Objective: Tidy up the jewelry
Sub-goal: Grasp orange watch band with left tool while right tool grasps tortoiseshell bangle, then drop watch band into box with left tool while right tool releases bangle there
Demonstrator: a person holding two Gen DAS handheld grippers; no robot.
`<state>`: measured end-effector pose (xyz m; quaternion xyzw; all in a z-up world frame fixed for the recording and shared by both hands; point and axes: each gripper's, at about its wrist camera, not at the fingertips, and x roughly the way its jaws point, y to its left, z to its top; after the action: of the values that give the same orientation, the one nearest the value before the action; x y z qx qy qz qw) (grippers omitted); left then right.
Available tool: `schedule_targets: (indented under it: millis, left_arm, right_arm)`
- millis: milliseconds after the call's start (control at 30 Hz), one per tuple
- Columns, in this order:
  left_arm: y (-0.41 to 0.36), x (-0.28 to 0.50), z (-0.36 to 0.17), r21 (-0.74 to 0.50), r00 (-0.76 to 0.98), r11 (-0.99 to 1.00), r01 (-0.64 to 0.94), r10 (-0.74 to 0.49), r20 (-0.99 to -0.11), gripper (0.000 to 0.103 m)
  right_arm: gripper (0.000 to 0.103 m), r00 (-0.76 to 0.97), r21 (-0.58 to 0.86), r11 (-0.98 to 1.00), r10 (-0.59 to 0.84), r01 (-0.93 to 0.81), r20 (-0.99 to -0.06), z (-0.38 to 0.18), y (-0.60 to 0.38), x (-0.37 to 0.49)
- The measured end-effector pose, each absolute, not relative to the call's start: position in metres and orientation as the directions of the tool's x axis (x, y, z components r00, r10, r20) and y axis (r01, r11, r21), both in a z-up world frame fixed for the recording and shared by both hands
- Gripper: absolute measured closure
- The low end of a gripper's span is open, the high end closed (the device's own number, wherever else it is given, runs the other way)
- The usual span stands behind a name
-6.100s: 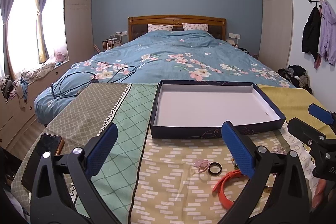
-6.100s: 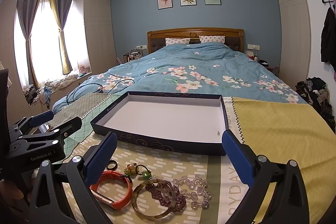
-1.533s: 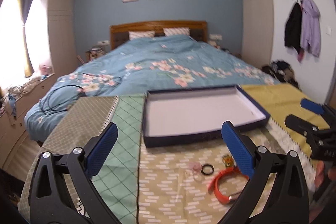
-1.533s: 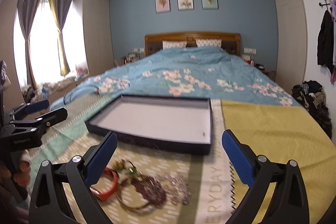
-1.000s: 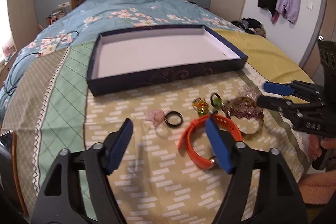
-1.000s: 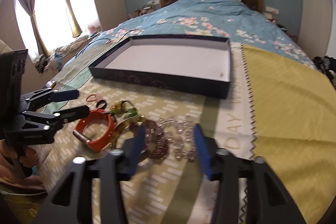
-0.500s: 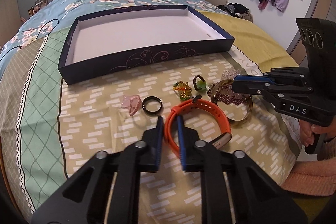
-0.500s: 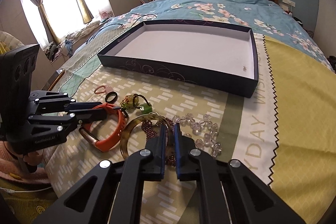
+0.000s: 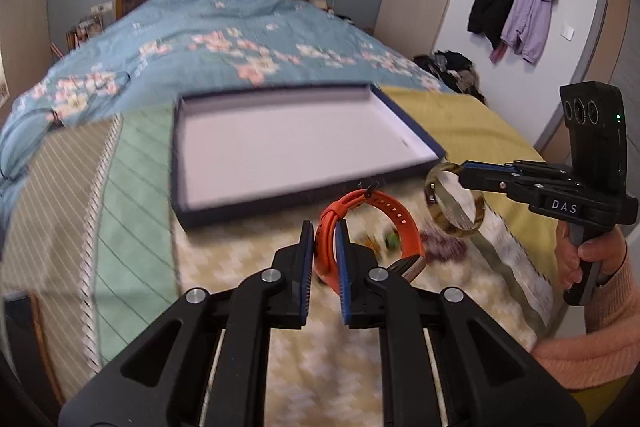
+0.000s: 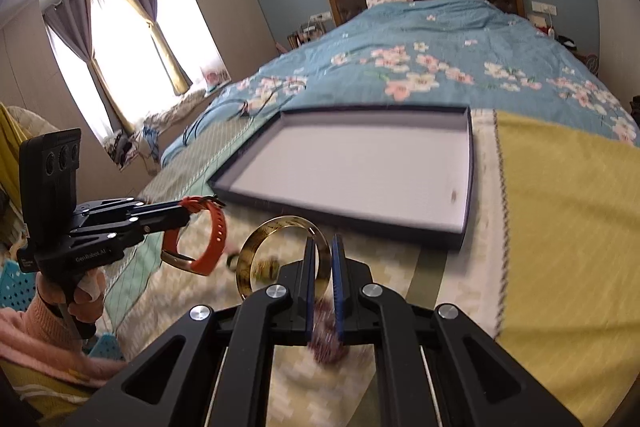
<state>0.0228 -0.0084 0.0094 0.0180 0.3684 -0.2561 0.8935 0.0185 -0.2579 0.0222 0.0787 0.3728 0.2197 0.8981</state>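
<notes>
My left gripper (image 9: 323, 233) is shut on an orange wristband (image 9: 394, 223), which hangs lifted above the patterned cloth; the same left gripper (image 10: 185, 209) with the wristband (image 10: 214, 243) shows at the left of the right wrist view. My right gripper (image 10: 321, 247) is shut on a wide amber bangle (image 10: 250, 255), also raised off the cloth, and that gripper (image 9: 464, 173) with the bangle (image 9: 456, 223) appears at the right of the left wrist view. A dark blue box lid with a white inside (image 9: 420, 143) (image 10: 470, 163) lies just beyond both. A purple bead bracelet (image 9: 444, 249) stays on the cloth.
Small blurred trinkets (image 9: 380, 239) lie on the cloth under the wristband. A person's hand in a pink sleeve (image 9: 592, 259) holds the right gripper. The blue flowered bed (image 9: 224, 39) stretches behind the lid. A yellow cloth (image 10: 568, 227) covers the right side.
Both grippers have risen off the cloth, the left carrying the orange wristband and the right the amber bangle, and both views have tilted up toward the box lid.
</notes>
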Motion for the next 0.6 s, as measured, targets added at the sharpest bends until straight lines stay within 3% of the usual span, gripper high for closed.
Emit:
schedule_targets:
  millis: [333,600]
  left_arm:
    - [-0.024,0.112,0.042,-0.05,0.662,0.888,0.458,-0.378,-0.647,0.091]
    - [-0.047,0.186,0.018,-0.025,0.628,0.892,0.451,-0.337,-0.701,0.091]
  right_arm:
    - [0.097,0.681,0.234,0.924,0.382,-0.303,-0.625,0.037,-0.258,0.105]
    - [0.097,0.655,0.221,0.949,0.316,-0.227,-0.686,0.013,-0.259,0.169]
